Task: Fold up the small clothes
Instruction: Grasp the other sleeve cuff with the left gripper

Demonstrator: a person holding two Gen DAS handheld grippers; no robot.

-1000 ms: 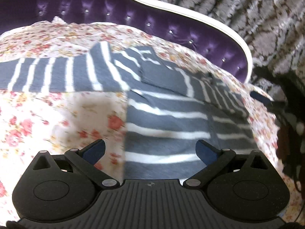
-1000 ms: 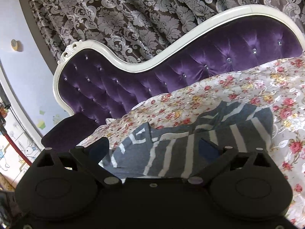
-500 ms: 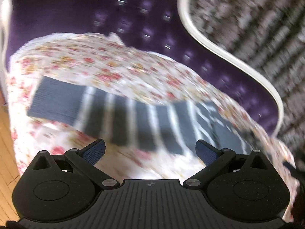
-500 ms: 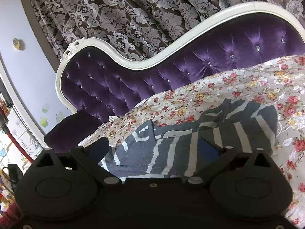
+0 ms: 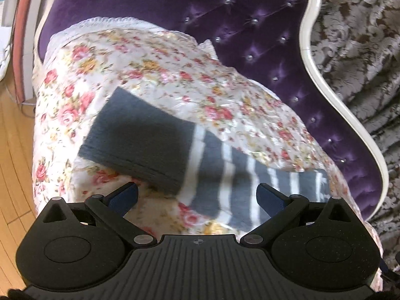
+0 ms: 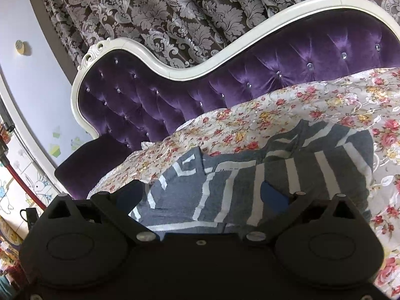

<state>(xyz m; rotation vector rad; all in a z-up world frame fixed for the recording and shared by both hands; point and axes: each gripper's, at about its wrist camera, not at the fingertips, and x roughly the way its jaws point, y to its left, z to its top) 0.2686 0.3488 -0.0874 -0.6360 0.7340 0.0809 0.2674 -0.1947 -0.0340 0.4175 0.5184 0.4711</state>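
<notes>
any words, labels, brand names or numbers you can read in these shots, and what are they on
No text can be read in either view.
Neck label inside the striped sweater: a few small dark marks, too small and blurred to read.
Round mark on the left gripper body: a symbol, not text.
Wall stickers in the right wrist view: rabbit drawings, no words visible.

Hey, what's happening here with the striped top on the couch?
A person with a gripper in each hand is folding a grey-and-white striped sweater spread on a floral cover over a purple tufted sofa. The left gripper is open above the sleeve, near its plain grey cuff, holding nothing. The right gripper is open too, low over the sweater's body. Neither has hold of the fabric.
</notes>
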